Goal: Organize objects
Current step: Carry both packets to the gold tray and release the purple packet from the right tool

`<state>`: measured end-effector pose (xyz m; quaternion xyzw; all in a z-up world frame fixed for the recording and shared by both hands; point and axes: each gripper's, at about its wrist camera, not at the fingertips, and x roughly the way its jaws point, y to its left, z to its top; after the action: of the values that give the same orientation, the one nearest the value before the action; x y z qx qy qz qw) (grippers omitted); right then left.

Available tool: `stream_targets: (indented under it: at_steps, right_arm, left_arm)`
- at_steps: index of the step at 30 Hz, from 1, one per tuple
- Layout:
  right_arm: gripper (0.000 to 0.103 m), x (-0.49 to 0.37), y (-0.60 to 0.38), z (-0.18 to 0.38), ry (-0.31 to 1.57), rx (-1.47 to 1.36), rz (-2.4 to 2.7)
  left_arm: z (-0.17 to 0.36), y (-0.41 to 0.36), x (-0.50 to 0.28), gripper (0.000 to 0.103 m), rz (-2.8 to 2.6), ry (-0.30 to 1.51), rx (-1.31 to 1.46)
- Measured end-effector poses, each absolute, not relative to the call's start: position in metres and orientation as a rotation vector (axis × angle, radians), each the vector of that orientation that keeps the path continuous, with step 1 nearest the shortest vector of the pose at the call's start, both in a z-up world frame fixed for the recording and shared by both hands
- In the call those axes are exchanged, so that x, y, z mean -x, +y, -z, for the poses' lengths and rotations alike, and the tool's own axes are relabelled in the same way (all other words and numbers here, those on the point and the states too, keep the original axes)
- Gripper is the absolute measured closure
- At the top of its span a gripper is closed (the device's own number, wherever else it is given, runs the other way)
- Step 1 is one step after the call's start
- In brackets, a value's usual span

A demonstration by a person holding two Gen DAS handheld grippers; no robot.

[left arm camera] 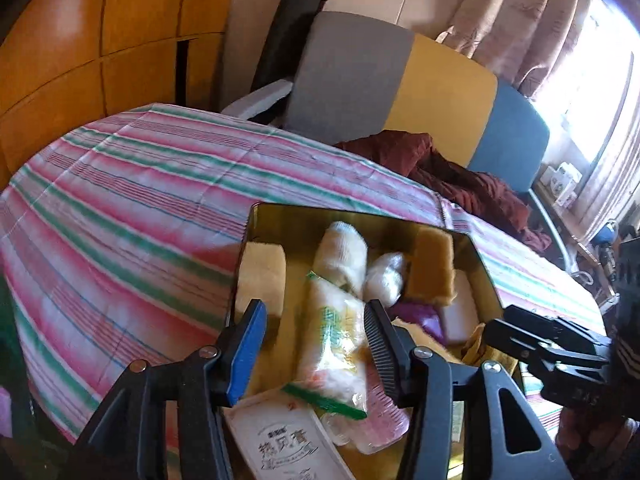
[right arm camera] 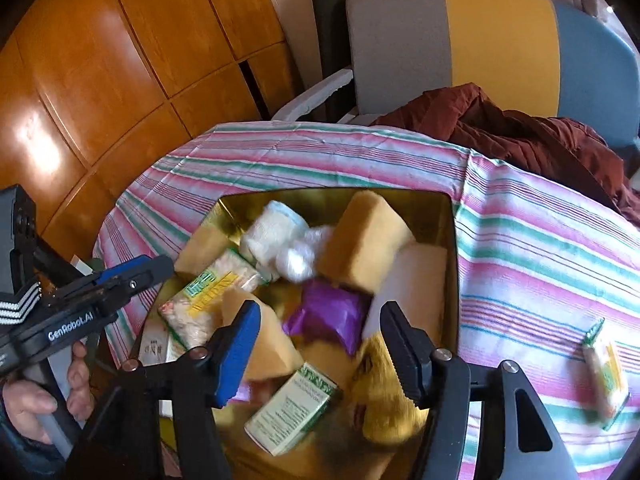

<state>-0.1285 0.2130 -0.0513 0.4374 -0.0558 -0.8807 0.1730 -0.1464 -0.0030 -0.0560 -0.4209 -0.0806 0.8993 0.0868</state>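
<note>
An open gold tin (left arm camera: pixel 256 240) (right arm camera: pixel 450 240) sits on a striped tablecloth (left arm camera: pixel 120 208). It holds yellow sponges (right arm camera: pixel 364 240), a rolled white bandage (left arm camera: pixel 344 252), a purple packet (right arm camera: pixel 326 316), a white block (right arm camera: pixel 412 280) and a lettered white box (left arm camera: pixel 288 444). My left gripper (left arm camera: pixel 314 320) is open over the tin. A green-trimmed packet of white stuff (left arm camera: pixel 332 340) lies between its pads, with a gap on the blue pad's side. My right gripper (right arm camera: pixel 320 312) is also open above the tin, holding nothing. Below it lies a green-and-white box (right arm camera: pixel 292 412).
A second green-trimmed packet (right arm camera: pixel 606 376) lies on the cloth right of the tin. A chair (right arm camera: pixel 480 40) with a grey, yellow and blue back holds a maroon garment (right arm camera: pixel 520 132) behind the table. Wooden cabinets (right arm camera: pixel 120 60) stand to the left, and a curtained window (left arm camera: pixel 592 60) to the right.
</note>
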Motion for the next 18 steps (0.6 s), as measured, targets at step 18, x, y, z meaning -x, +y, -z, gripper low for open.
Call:
stream_targets:
  at_steps: [18]
  right_arm:
    - [0.007,0.076,0.207,0.039,-0.064,-1.196,2.557]
  left_arm:
    - [0.032,0.014,0.07,0.052,-2.78,-0.085,1.11]
